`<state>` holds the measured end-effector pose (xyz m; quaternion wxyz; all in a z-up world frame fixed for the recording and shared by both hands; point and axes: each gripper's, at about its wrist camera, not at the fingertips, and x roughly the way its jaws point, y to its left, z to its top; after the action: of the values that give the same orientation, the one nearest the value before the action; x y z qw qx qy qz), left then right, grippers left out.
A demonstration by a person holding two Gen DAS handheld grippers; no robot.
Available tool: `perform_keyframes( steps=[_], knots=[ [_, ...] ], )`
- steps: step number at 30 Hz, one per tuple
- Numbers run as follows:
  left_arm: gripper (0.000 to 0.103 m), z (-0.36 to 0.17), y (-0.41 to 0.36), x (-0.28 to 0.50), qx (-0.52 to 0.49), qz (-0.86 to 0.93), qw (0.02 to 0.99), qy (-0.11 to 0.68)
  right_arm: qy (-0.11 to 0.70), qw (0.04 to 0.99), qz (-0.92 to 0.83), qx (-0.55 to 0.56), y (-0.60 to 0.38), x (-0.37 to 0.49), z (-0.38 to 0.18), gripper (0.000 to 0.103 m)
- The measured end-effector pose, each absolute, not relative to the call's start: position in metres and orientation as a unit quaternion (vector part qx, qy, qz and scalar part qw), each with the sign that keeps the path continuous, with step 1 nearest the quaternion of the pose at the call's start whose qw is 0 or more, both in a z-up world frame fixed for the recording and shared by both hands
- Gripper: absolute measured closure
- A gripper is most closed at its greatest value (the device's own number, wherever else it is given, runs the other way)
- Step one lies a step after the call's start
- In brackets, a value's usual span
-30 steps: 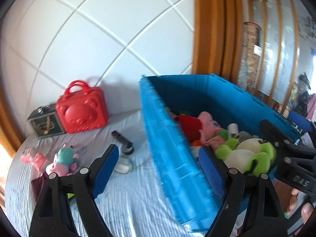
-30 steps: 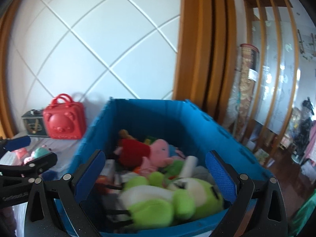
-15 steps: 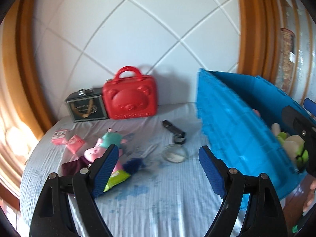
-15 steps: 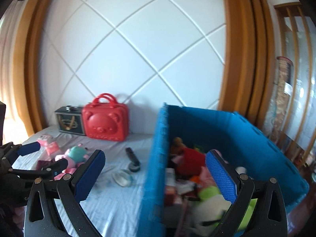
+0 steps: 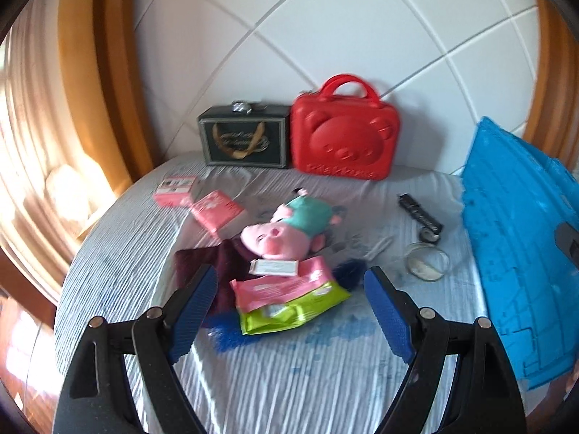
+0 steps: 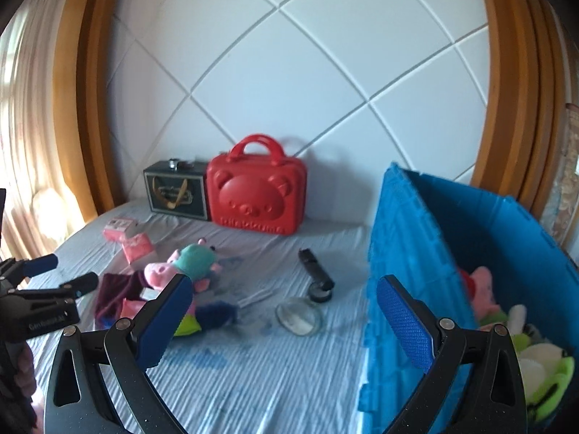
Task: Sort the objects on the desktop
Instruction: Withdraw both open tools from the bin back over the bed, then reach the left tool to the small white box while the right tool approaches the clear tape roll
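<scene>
A pink pig plush in a teal dress (image 5: 286, 228) (image 6: 181, 264) lies mid-table beside a pink and green wipes pack (image 5: 286, 300), a dark red cloth (image 5: 213, 271) and a blue fuzzy item (image 6: 217, 313). My left gripper (image 5: 289, 311) is open and empty, just short of the wipes pack; it also shows at the left of the right wrist view (image 6: 59, 271). My right gripper (image 6: 286, 322) is open and empty above the table, next to the blue bin (image 6: 405, 253) (image 5: 514, 246), which holds plush toys (image 6: 524, 343).
A red bear case (image 5: 343, 137) (image 6: 257, 191) and a dark box (image 5: 242, 141) stand against the wall. Two pink packets (image 5: 195, 199), a black tube (image 5: 419, 213) (image 6: 315, 267) and a clear round lid (image 5: 427, 262) (image 6: 298, 316) lie on the cloth.
Both grippers have swung left, away from the bin and toward the items on the table. Both stayed open and empty.
</scene>
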<state>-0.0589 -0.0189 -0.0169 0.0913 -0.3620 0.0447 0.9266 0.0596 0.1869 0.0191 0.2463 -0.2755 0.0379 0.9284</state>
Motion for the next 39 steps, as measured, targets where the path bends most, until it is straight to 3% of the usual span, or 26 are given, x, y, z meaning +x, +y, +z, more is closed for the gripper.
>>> perform_keyframes(
  steps=[14, 25, 33, 39],
  knots=[
    [0.02, -0.102, -0.082, -0.143, -0.464, 0.884, 0.038, 0.03, 0.085, 0.257, 0.879, -0.392, 0.237, -0.029, -0.078, 0.0],
    [0.02, -0.174, -0.039, -0.24, -0.545, 0.836, 0.054, -0.009, 0.102, 0.278, 0.829, -0.474, 0.294, -0.061, -0.158, 0.0],
    [0.02, -0.227, 0.001, -0.28, -0.604, 0.795, 0.057, 0.018, 0.111, 0.289, 0.811, -0.496, 0.32, -0.074, -0.185, 0.0],
    [0.02, -0.226, -0.026, -0.262, -0.59, 0.801, 0.061, 0.084, 0.122, 0.287, 0.807, -0.502, 0.328, -0.08, -0.198, 0.0]
  ],
)
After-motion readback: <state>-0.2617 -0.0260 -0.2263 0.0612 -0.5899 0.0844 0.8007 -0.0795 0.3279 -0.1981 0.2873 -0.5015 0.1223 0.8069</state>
